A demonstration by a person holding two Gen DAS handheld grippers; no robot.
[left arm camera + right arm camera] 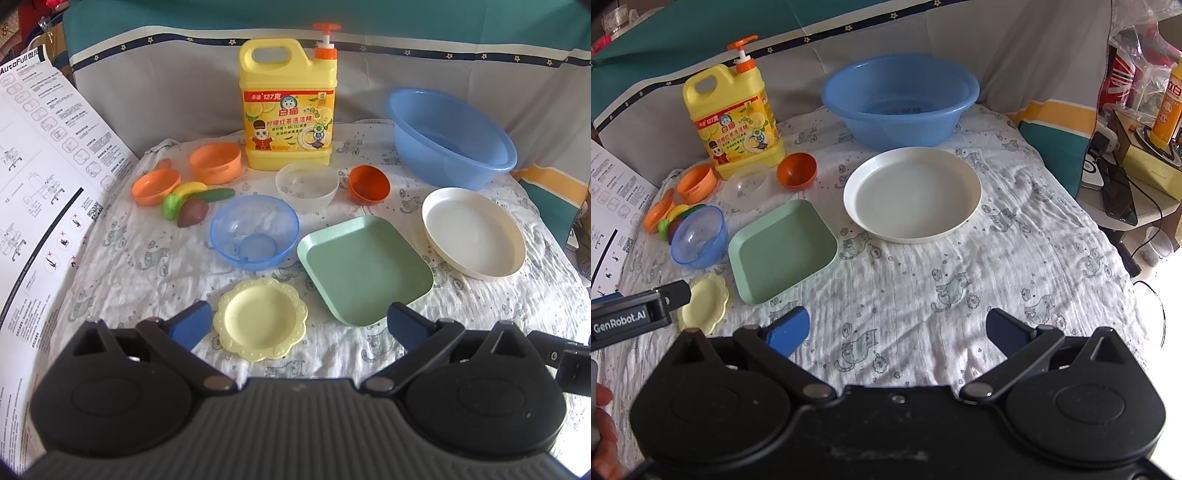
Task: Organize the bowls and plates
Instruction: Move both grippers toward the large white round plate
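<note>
Dishes wait, unsorted

Plates and bowls lie spread singly over the cloth-covered surface (1015, 258) — nothing stacked yet. Left gripper (299, 325) hangs empty, jaws wide, yellow scalloped plate (260, 319) just ahead between its fingers; right gripper (897, 328), likewise spread and empty, faces the white round plate (912, 194) farther ahead.

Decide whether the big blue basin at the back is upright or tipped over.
Upright. The blue basin sits on its base on the cloth, its open rim facing up and its inside bottom visible.
</note>
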